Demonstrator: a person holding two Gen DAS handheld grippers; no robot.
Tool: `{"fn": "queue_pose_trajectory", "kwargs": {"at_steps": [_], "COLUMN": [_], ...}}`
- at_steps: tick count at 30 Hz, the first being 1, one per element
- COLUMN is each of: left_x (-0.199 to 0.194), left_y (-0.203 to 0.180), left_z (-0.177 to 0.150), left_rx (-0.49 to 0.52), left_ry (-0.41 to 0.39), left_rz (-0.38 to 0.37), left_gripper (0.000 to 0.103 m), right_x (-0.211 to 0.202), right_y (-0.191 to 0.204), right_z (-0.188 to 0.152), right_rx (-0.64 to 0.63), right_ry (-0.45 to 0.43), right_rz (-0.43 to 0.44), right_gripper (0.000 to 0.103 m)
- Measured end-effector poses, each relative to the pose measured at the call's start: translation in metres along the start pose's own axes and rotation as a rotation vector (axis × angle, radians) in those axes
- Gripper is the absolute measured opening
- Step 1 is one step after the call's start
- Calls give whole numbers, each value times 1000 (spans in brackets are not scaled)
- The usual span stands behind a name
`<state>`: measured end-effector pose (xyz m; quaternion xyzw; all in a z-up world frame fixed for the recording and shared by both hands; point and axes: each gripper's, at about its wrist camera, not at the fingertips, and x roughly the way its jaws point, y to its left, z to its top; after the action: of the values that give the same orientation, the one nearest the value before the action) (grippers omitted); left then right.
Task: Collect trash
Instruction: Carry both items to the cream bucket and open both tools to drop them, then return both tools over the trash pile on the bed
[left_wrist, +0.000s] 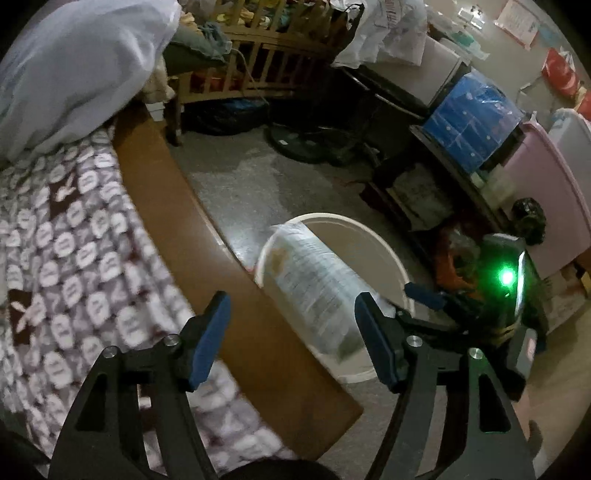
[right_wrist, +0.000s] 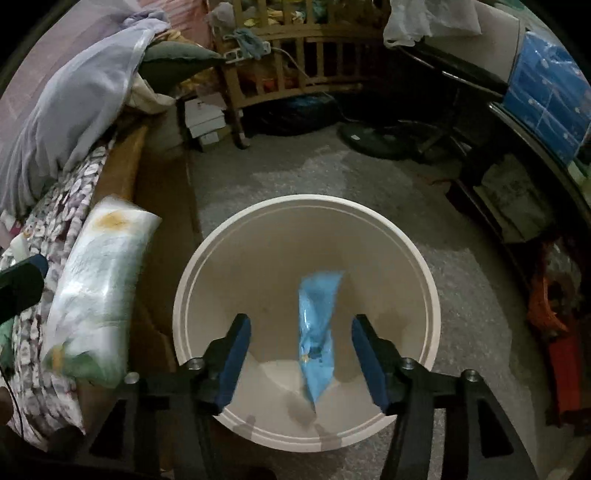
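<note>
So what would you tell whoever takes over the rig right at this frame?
Left gripper: open, holding nothing.
Right gripper: open, above the white bucket.
Blue wrapper: inside the bucket's mouth, clear of both fingers.
White printed packet: blurred, at the bed edge beside the bucket, ahead of the left gripper and not gripped. Whether it is resting or in the air is unclear.
Done: blue wrapper binned.
Left: probably get the white packet into the bucket, then check the bed for more trash.

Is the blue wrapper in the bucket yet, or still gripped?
In, or dropping in: the blue wrapper sits inside the white bucket, and the right gripper is open, touching nothing.
</note>
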<state>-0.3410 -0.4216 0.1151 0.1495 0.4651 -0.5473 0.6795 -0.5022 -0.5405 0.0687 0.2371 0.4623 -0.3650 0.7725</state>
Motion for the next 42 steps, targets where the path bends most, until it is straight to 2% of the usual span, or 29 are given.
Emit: {"fn": "queue_pose_trajectory", "kwargs": {"at_steps": [7, 19, 22, 36, 40, 42], "left_x": [-34, -99, -114, -178, -196, -204], "left_y": [24, 81, 97, 185, 216, 232], "left_z": [-16, -52, -60, -110, -128, -138], "left_rx": [-9, -57, -76, -205, -262, -289], "left_ry": [-76, -167, -179, -217, -214, -209], "left_rz": [134, 344, 388, 554, 594, 615], "left_gripper": [69, 69, 69, 69, 69, 69], "right_x": [-10, -43, -52, -69, -66, -67], "right_y": [30, 107, 133, 258, 291, 306], "right_z": [3, 0, -1, -14, -19, -22], "right_rx": [-49, -193, -228, -403, -462, -492], "right_ry": [-25, -71, -92, -90, -74, -76], "right_rz": [13, 66, 97, 217, 233, 244], "right_gripper": [60, 63, 69, 71, 79, 79]}}
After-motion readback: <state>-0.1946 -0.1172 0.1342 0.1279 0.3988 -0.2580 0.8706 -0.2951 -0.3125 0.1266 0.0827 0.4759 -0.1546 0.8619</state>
